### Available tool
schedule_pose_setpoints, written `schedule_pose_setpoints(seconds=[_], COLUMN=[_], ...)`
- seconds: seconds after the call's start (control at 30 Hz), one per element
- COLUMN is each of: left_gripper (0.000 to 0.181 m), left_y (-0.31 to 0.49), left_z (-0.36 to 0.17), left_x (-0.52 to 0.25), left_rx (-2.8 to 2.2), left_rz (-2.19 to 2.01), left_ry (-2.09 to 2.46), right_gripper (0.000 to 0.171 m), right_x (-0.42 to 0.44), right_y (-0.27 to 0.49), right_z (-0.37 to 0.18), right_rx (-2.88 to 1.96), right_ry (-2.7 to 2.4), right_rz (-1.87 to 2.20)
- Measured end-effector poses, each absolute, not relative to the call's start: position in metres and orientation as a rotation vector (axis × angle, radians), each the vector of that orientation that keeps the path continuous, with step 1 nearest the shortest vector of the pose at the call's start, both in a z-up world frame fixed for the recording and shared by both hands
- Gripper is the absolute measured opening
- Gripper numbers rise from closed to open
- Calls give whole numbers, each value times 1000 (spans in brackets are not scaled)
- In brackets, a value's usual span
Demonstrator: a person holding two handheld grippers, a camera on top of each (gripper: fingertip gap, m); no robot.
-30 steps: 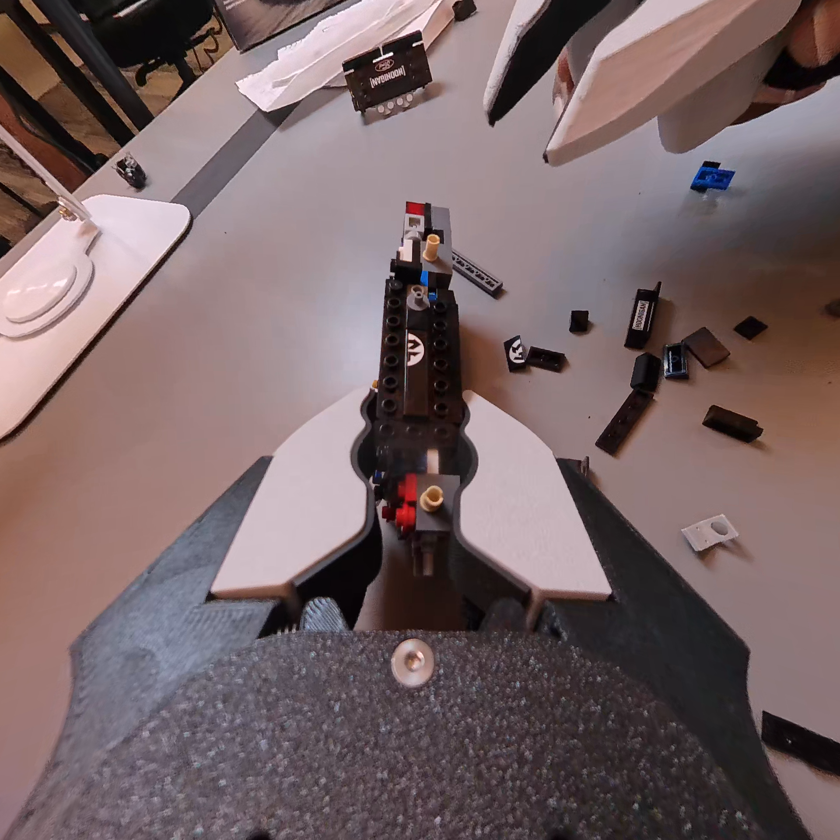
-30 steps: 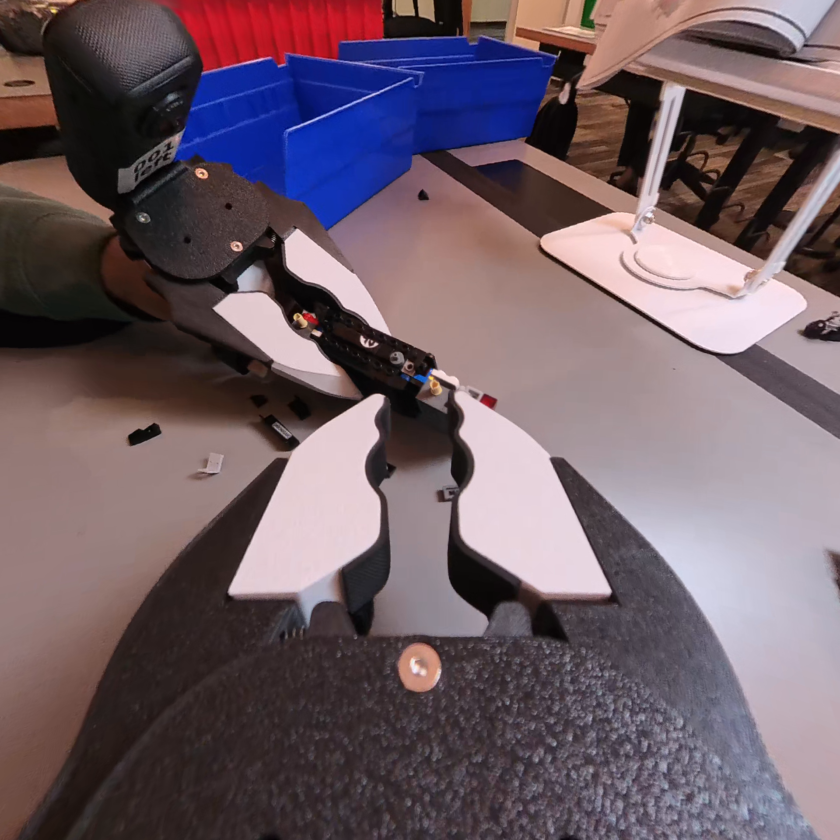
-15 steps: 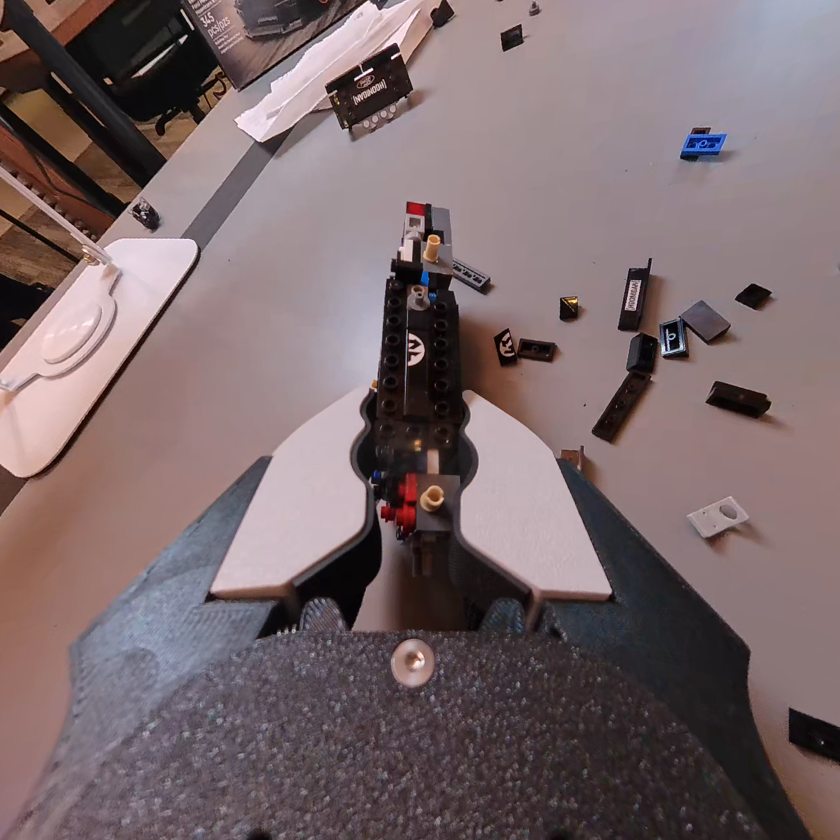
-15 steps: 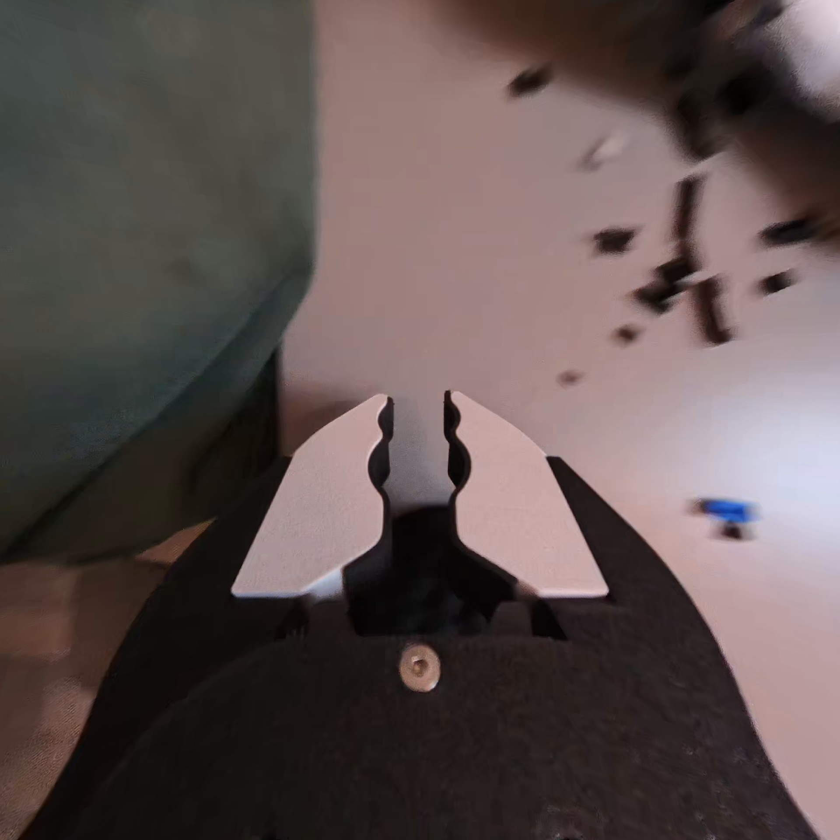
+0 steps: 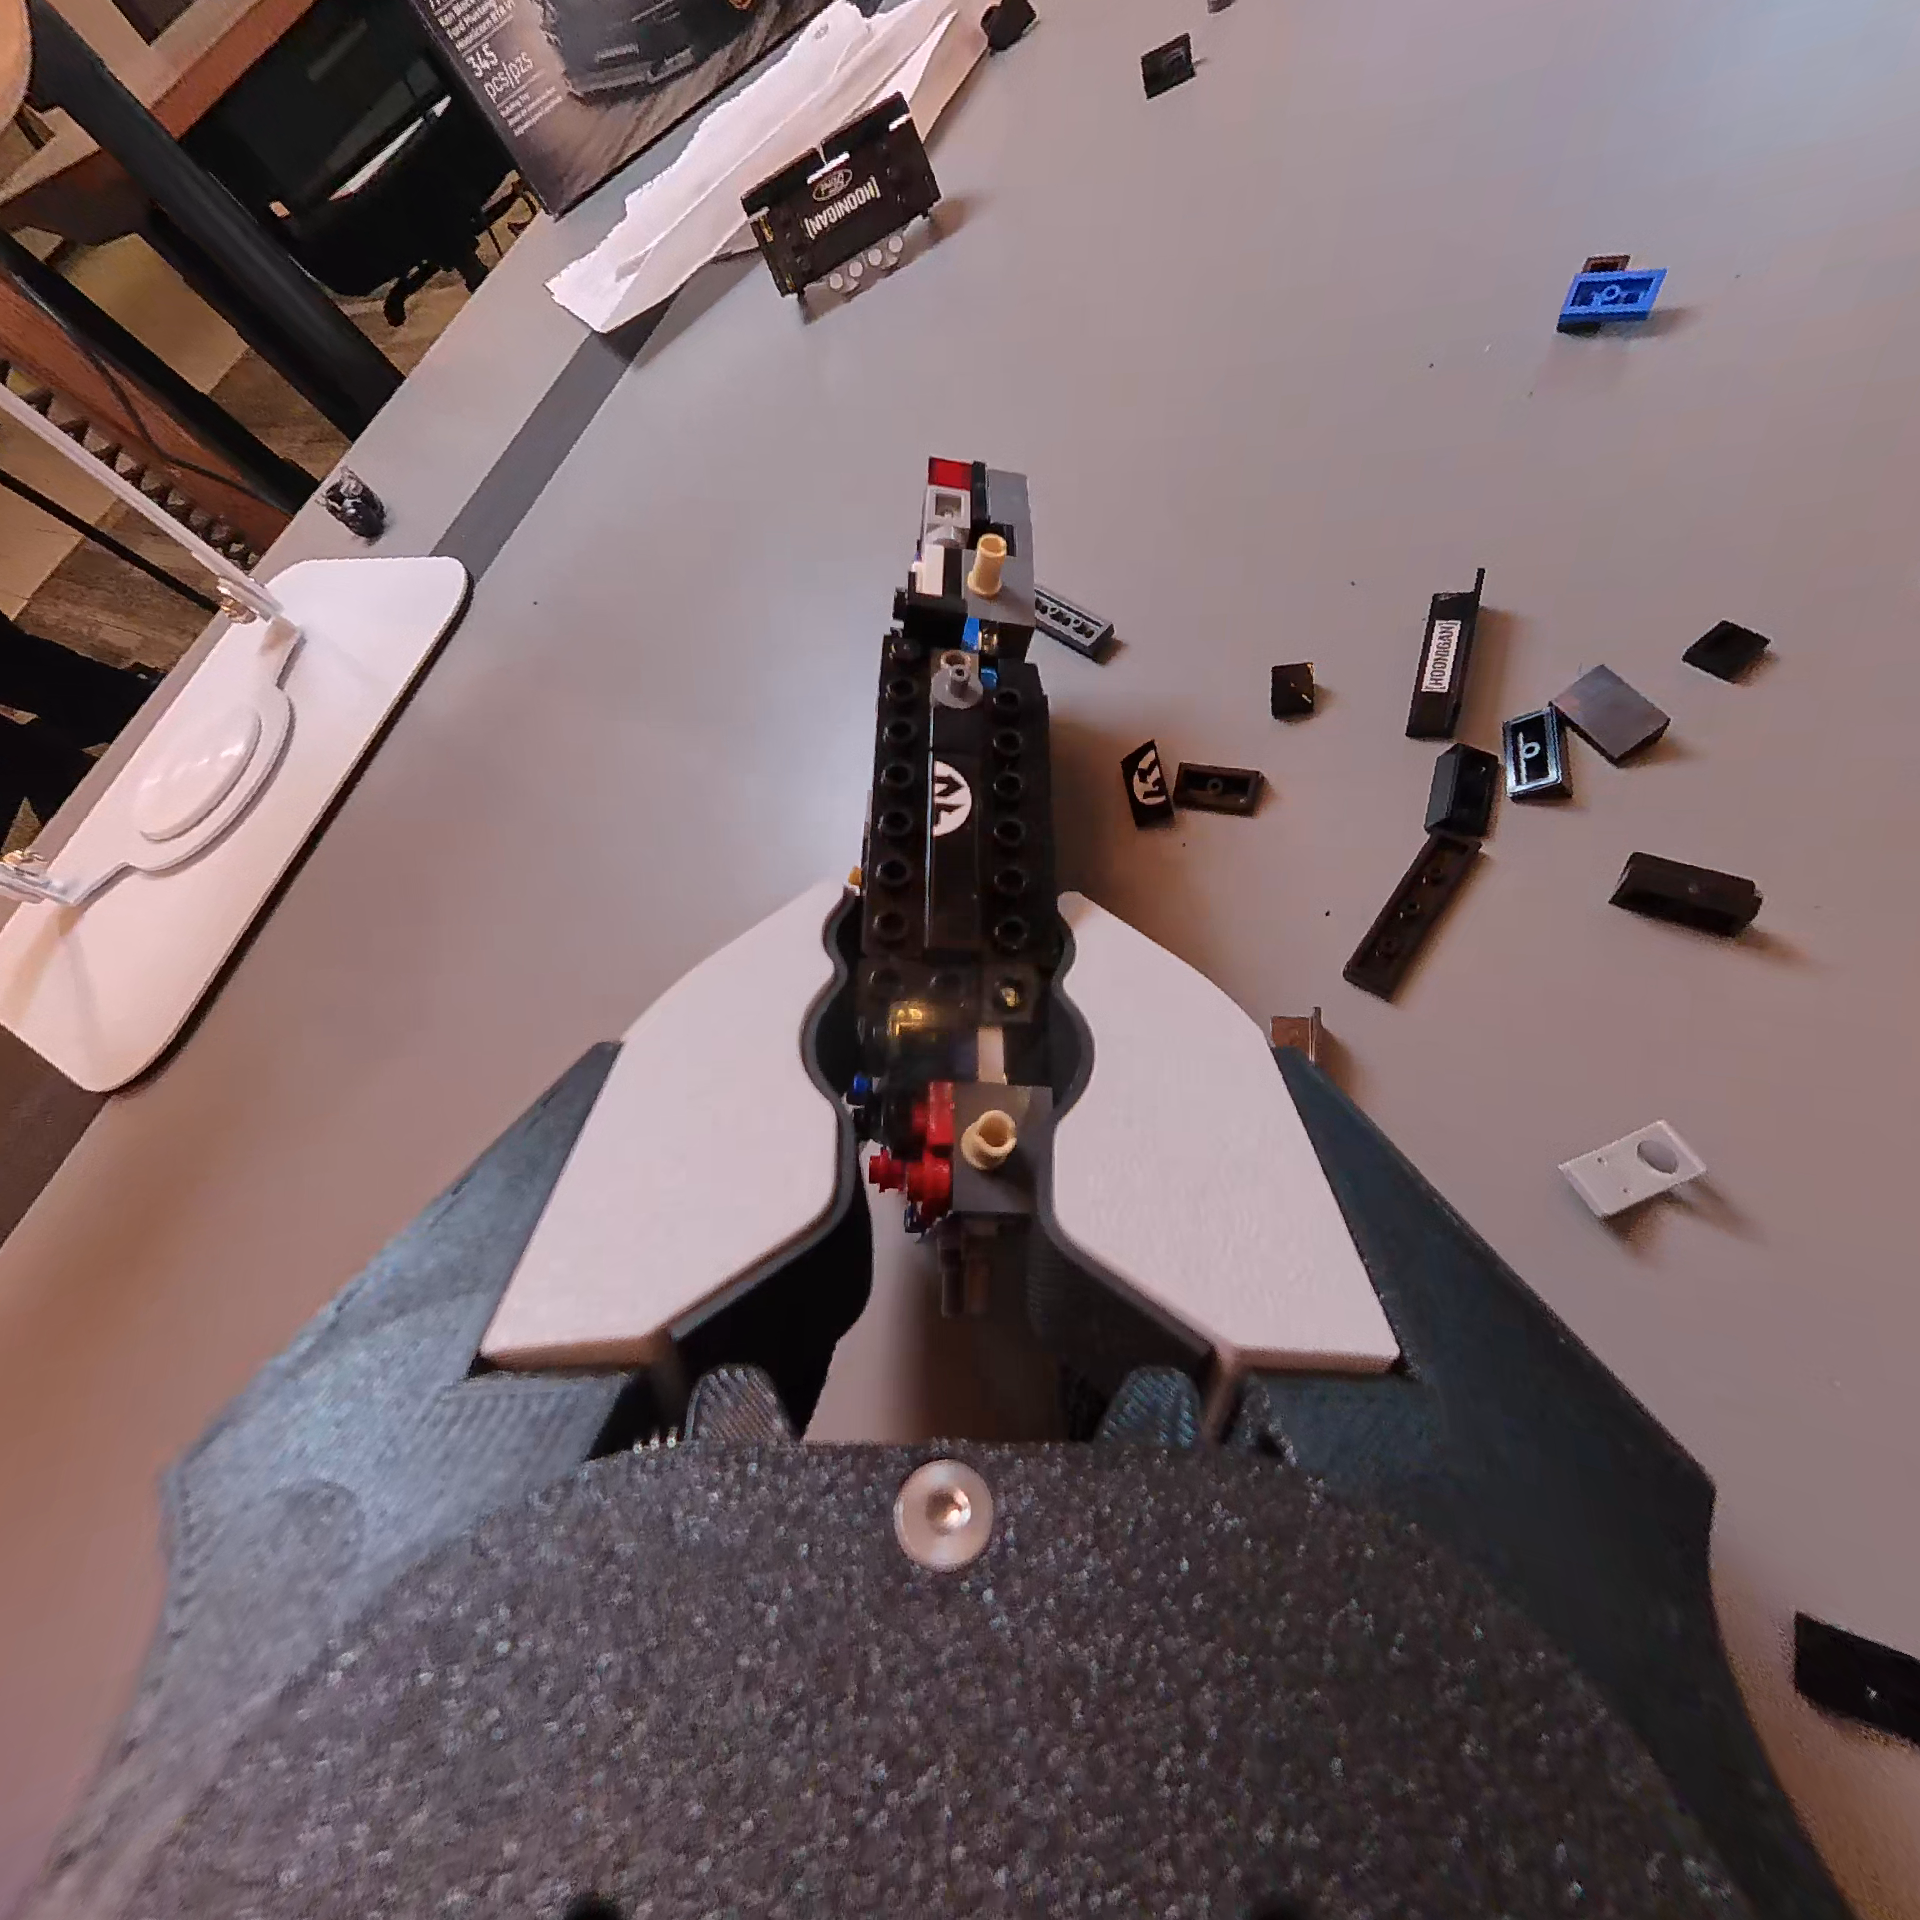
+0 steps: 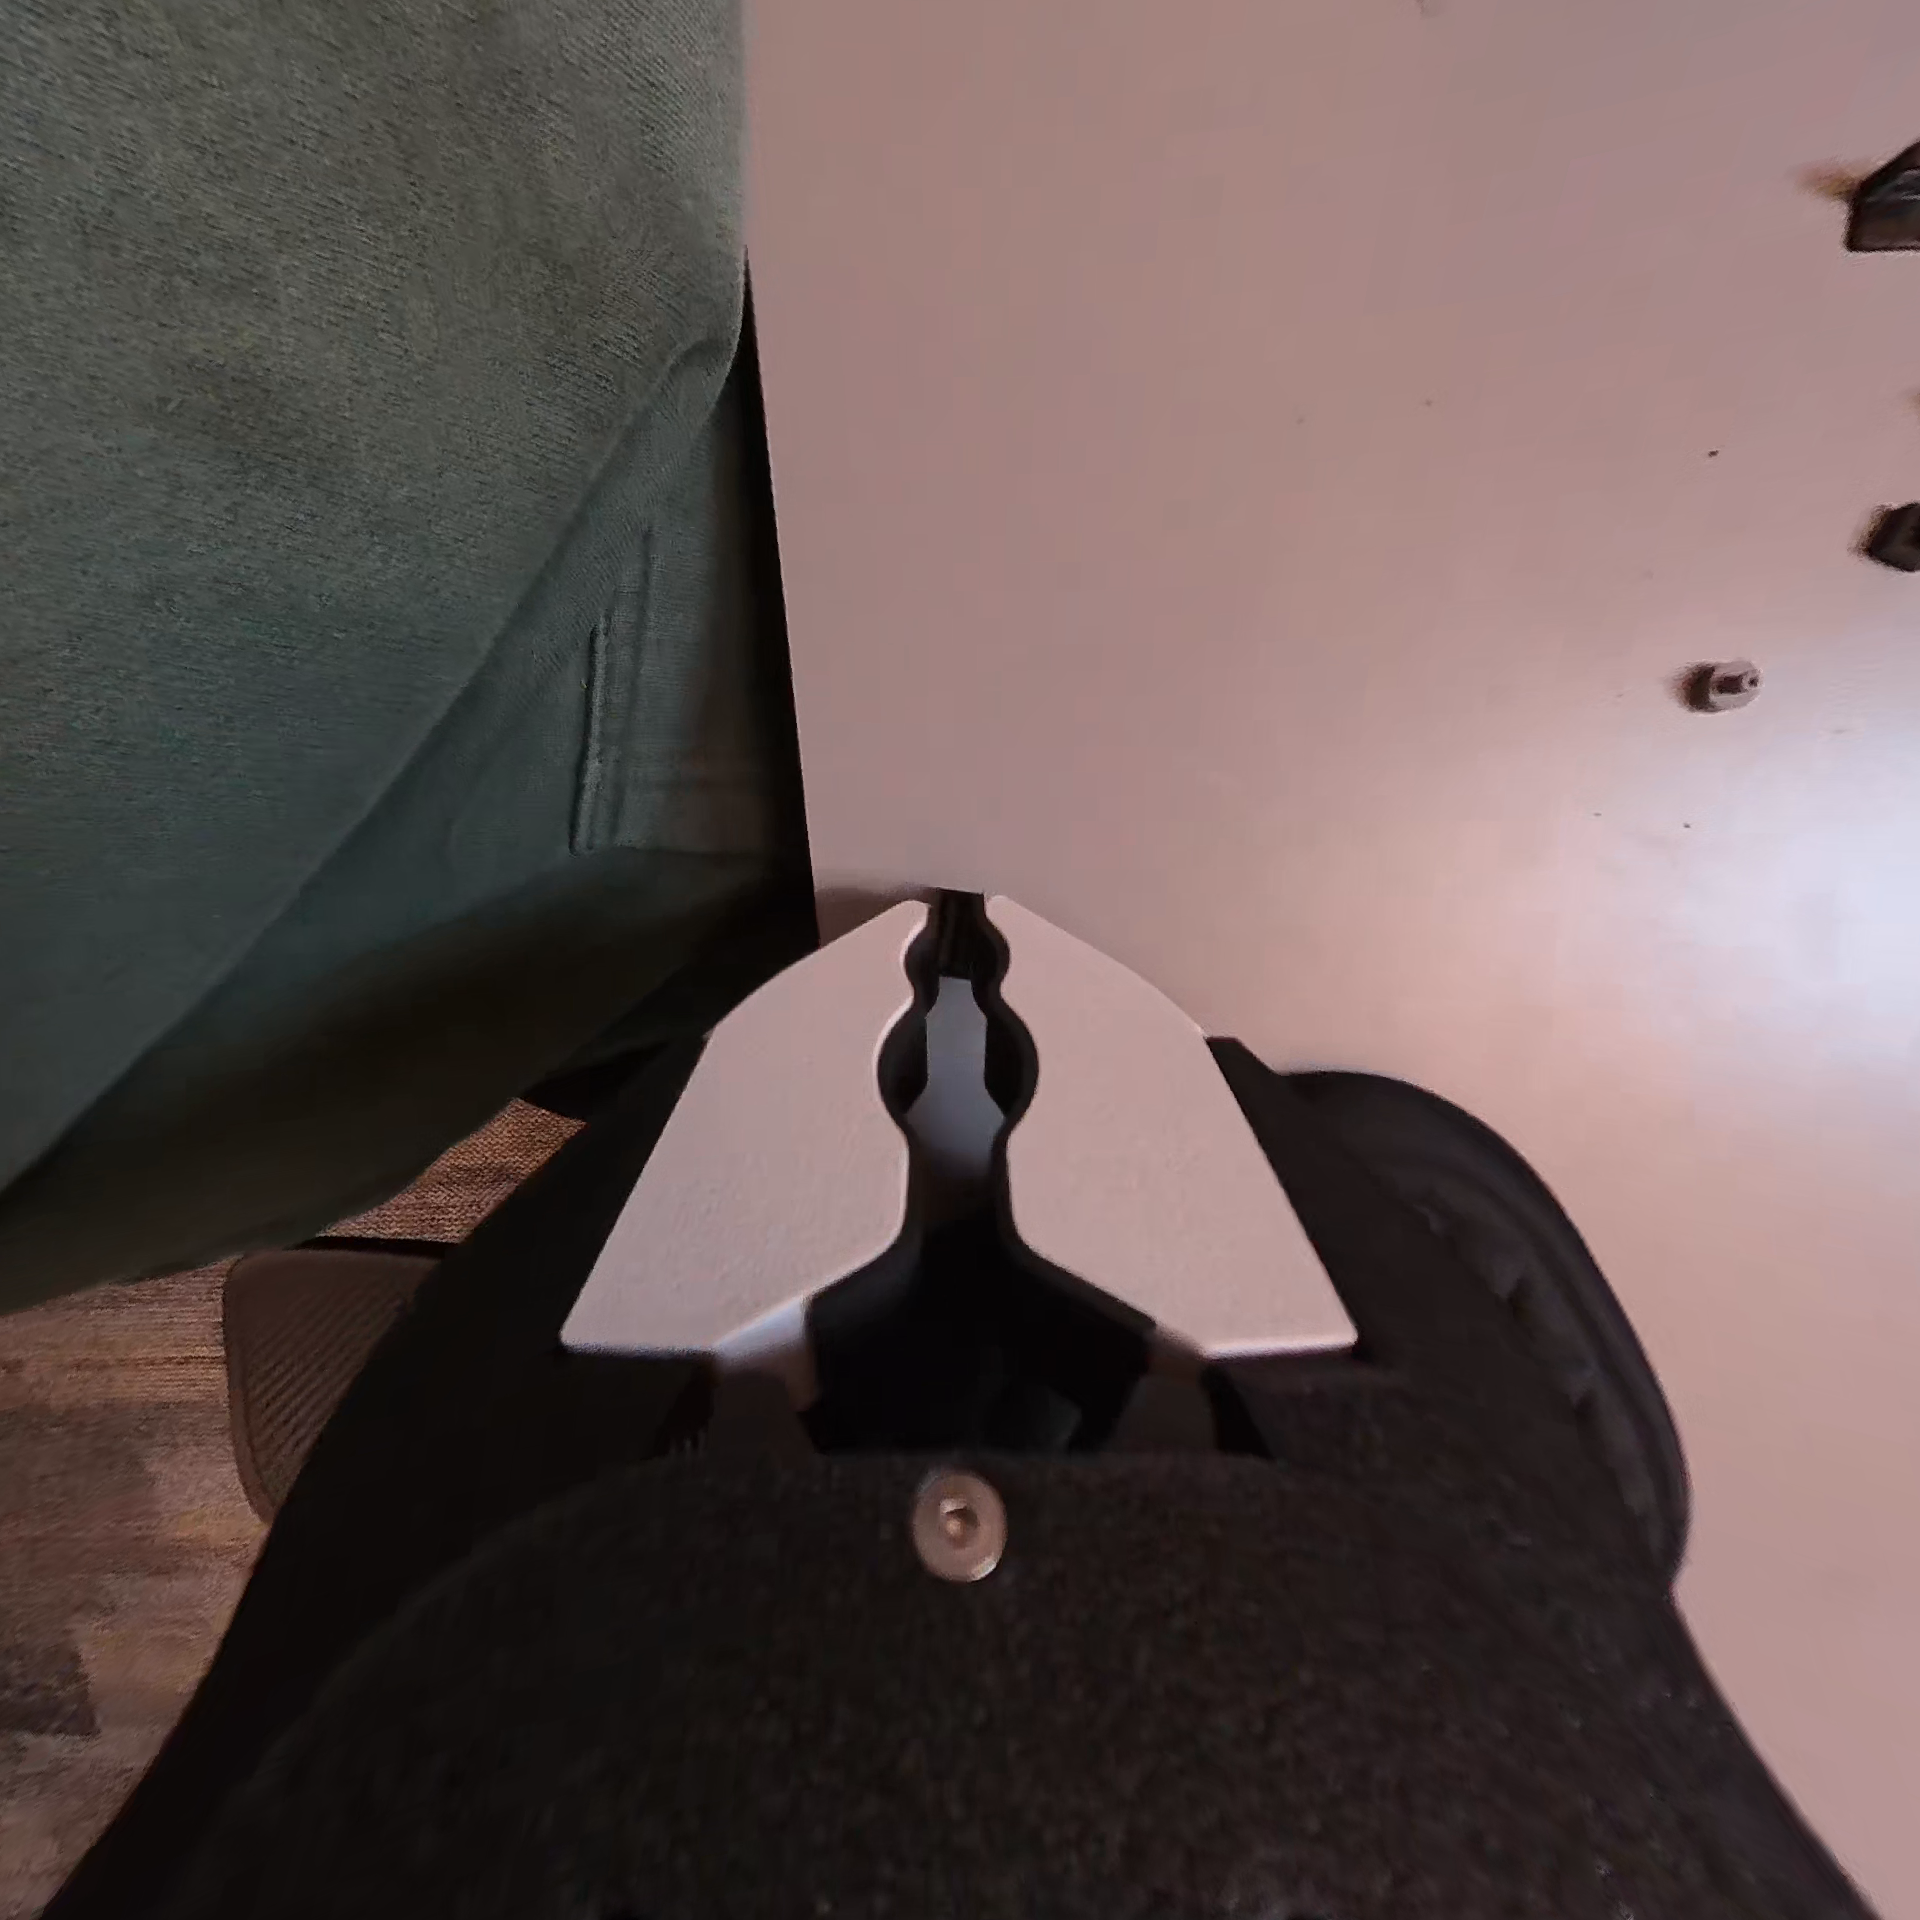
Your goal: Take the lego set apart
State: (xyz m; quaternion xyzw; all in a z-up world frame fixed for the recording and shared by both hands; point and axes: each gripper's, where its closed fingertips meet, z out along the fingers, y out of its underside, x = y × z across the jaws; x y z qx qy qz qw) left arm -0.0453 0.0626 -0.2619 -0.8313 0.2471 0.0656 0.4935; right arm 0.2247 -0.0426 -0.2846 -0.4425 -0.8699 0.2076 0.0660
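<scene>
The lego set [image 5: 961,790] is a long black studded car chassis with red, white, grey and tan parts at both ends. My left gripper [image 5: 951,914] is shut on its near half and holds it pointing away over the grey table [image 5: 675,623]. My right gripper [image 6: 956,906] is nearly closed at the table's near edge [image 6: 1247,468], next to a person's green garment [image 6: 364,520]. A thin dark sliver shows between its tips; I cannot tell what it is. The lego set does not show in the right wrist view.
Several loose black pieces [image 5: 1413,914], a blue plate [image 5: 1610,299] and a white piece [image 5: 1631,1164] lie to the right of the set. A black printed panel [image 5: 847,208], paper [image 5: 748,177] and a box [image 5: 582,62] are farther back. A white stand base [image 5: 229,769] is at the left. My right fingertips sit around 30 cm from my left ones.
My right gripper has left the far end of the lego set, swung to the table's near edge by the person's body, and closed. The left gripper still holds the set.
</scene>
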Motion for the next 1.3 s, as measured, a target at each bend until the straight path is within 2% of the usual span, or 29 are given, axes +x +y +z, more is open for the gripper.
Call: schedule_pose_setpoints(seconds=[0.07,0.3,0.43,0.57,0.67,0.73,0.93,1.2,1.27,1.3], left_gripper=[32,32,32,32,32,32,33,32,32,32], left_y=[62,62,62,61,61,61,61,60,60,60], left_z=[-262,-262,-262,-262,-262,-263,-263,-263,-263,-263], left_x=[-45,-45,-45,-44,-44,-44,-44,-44,-45,-45], left_rx=[-2016,-2014,-2010,-2007,-2008,-2008,-2007,-2007,-2007,-2006], left_rz=[159,152,156,156,153,155,157,159,160,160], left_ry=[601,603,615,627,628,631,635,634,635,637], right_gripper=[0,0,19,27,27,17,17,17,31,32], right_x=[220,175,165,163,159,157,148,64,50,45], right_y=[-42,-12,8,10,9,7,5,-15,-17,-17], right_z=[-282,-265,-271,-279,-286,-286,-286,-267,-272,-271], right_rx=[-1306,-1254,-1332,-1359,-1412,-1438,-1402,-1169,-1117,-1093], right_ry=[-2610,-2442,-2408,-2424,-2429,-2436,-2459,-2351,-2353,-2343], right_rz=[653,648,587,594,584,614,636,794,779,777])
